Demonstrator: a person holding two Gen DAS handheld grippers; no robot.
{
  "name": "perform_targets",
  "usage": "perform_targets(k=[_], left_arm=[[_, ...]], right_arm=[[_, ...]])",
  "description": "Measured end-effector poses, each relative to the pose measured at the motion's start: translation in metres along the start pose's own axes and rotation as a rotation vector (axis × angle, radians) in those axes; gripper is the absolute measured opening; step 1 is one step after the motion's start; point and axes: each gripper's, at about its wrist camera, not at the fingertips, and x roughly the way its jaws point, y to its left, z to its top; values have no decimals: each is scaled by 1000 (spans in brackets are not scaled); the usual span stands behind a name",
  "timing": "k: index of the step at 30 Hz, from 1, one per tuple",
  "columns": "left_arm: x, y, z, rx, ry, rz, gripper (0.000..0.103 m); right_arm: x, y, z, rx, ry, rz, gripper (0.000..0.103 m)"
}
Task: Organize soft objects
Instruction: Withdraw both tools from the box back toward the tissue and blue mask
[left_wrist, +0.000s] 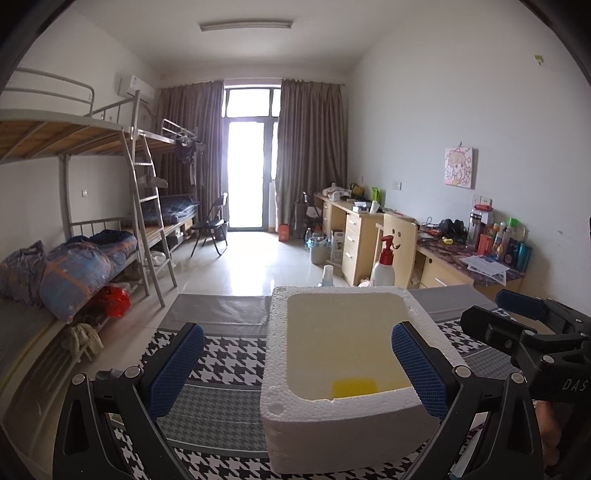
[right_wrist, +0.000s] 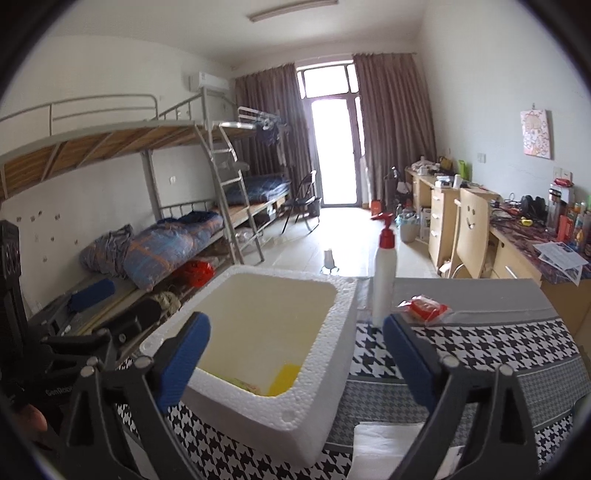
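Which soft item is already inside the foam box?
The yellow sponge, lying on the floor of the foam box. The red packet lies outside, on the tablecloth beside the pump bottle.

White foam box (left_wrist: 343, 435) w/ yellow item (left_wrist: 354, 387) inside is set on blk/wht houndstooth cloth (right_wrist: 480, 343); white bottle (right_wrist: 384, 288) is capped red.
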Motion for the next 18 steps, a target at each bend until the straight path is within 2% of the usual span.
perform_targets(k=[18], left_arm=[[-11, -33, -1, 42, -4, -89, 102]], right_arm=[[-36, -17, -10, 7, -57, -96, 97]])
